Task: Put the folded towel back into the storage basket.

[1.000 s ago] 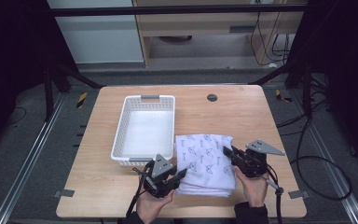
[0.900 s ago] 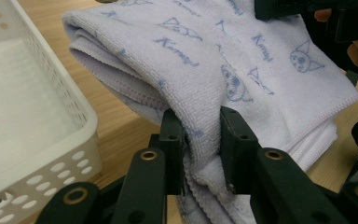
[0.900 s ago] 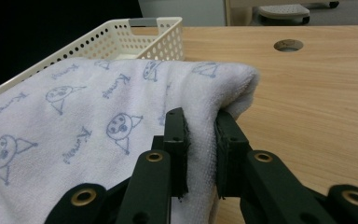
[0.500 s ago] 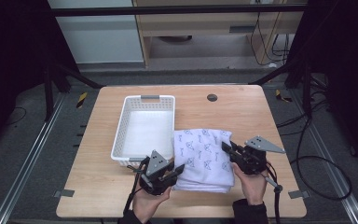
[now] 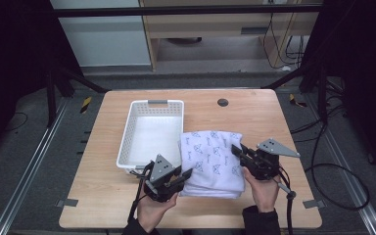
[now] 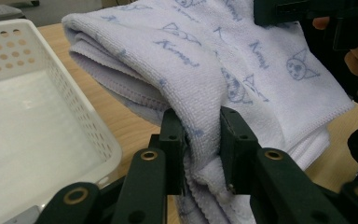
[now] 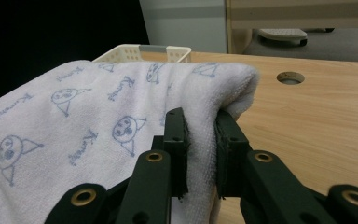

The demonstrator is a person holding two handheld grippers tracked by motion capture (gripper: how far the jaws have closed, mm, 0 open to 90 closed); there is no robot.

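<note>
High view: a light wooden table [image 5: 107, 196] carries a white perforated plastic basket [image 5: 127, 139] with a grey handle on its far rim, and to the right of it, just beside its right wall, a folded white terry towel printed with pale blue cat faces and lettering [image 5: 210, 154]. The towel lies on the near right part of the table, between the two hands. The left gripper [image 5: 186, 175], black with a grey three-cornered plate on top, meets the towel at its near left corner; the right gripper [image 5: 236, 150], likewise plated, meets it at its right edge. A dark round hole [image 5: 222, 102] sits in the tabletop beyond the towel, well apart from it.

Left gripper view: the two black jaws stand close together and pinch a thick fold of the towel [image 6: 242, 70] between their pads, the cloth bulging above and hanging loose below them. The folded layers of the towel show as stacked hems at left. The basket [image 6: 74, 102] lies to the left, near the towel, its floor bare. The other hand and its black gripper appear at the far right corner, over the towel.

Right gripper view: the jaws are drawn in on the rounded right edge of the towel [image 7: 74, 121], squeezing the pile between the pads. The far rim of the basket [image 7: 142, 50] shows beyond the towel, and the round hole [image 7: 291, 77] lies to the right on bare wood
</note>
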